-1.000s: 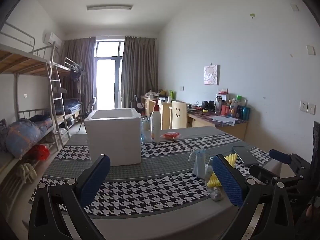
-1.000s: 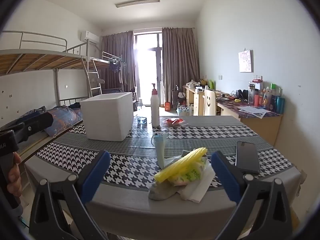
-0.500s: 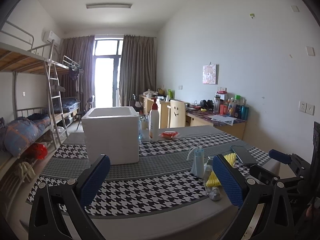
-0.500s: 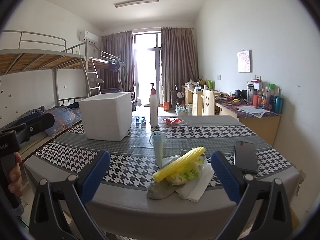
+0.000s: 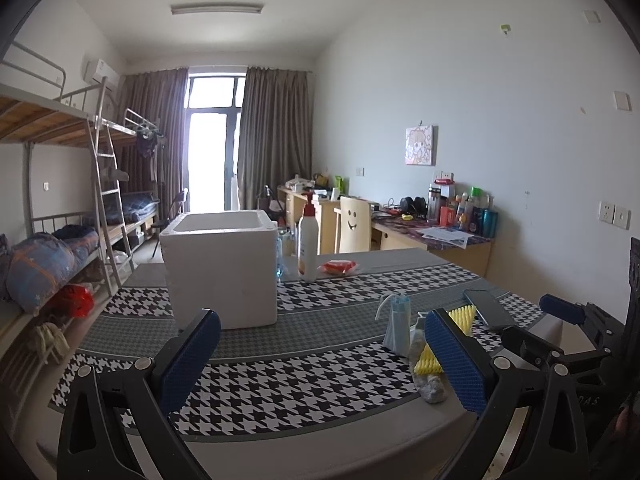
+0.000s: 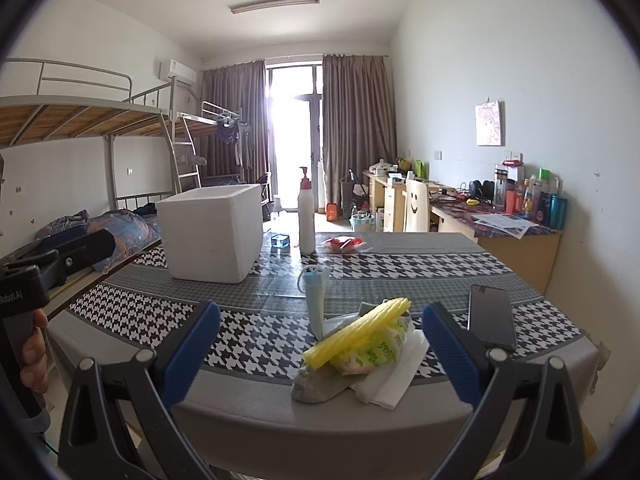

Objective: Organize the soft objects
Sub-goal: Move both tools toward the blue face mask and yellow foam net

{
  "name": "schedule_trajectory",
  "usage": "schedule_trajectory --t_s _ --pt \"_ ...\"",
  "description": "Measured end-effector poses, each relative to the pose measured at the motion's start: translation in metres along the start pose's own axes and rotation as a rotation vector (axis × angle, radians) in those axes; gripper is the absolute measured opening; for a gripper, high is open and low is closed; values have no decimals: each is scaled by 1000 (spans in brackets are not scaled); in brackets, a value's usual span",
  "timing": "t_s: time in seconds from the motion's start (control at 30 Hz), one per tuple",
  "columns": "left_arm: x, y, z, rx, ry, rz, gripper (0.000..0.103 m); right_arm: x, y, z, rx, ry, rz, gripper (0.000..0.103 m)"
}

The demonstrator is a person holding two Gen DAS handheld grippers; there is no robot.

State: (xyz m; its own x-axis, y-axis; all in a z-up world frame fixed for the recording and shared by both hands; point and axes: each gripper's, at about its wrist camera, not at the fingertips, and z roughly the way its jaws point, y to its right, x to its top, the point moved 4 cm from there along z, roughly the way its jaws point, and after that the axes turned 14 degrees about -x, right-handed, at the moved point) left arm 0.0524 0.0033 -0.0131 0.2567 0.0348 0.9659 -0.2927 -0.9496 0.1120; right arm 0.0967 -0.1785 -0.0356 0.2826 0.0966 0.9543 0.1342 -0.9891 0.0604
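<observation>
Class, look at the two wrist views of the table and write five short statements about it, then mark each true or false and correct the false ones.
1. The right hand-held gripper is shut on the yellow sponge. False: it is open and holds nothing.
2. The white foam box has no lid on. True.
3. The phone lies inside the box. False: it lies on the table, right of the pile.
4. The pump bottle stands upright. True.
5. The left hand-held gripper is open. True.

I am reading "Robot.AI", its start cut off, in white on my left gripper's black body [image 6: 22,294], while green print on the plastic packet [image 6: 376,346] under the yellow sponge is staying too blurred to read.
</observation>
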Motion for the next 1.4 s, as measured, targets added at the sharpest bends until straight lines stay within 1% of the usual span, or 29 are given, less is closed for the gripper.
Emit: schedule_trajectory --t_s 0.3,0.47,0.73,1.17,1.4 --pt "0 -6 11 -1 -16 -7 102 1 -1 7 -3 -7 -2 102" --pt "-1 -7 20 -15 -35 -20 102 0 1 15 -13 -23 -1 102" --pt "0 -13 22 6 -40 -20 102 2 1 24 -19 -37 -9 102" --pt "-2 -10 42 -16 -77 -21 102 -3 3 35 -30 -73 -7 102" --pt "-4 -6 59 -35 -116 -20 102 -4 8 44 -33 -91 -2 102"
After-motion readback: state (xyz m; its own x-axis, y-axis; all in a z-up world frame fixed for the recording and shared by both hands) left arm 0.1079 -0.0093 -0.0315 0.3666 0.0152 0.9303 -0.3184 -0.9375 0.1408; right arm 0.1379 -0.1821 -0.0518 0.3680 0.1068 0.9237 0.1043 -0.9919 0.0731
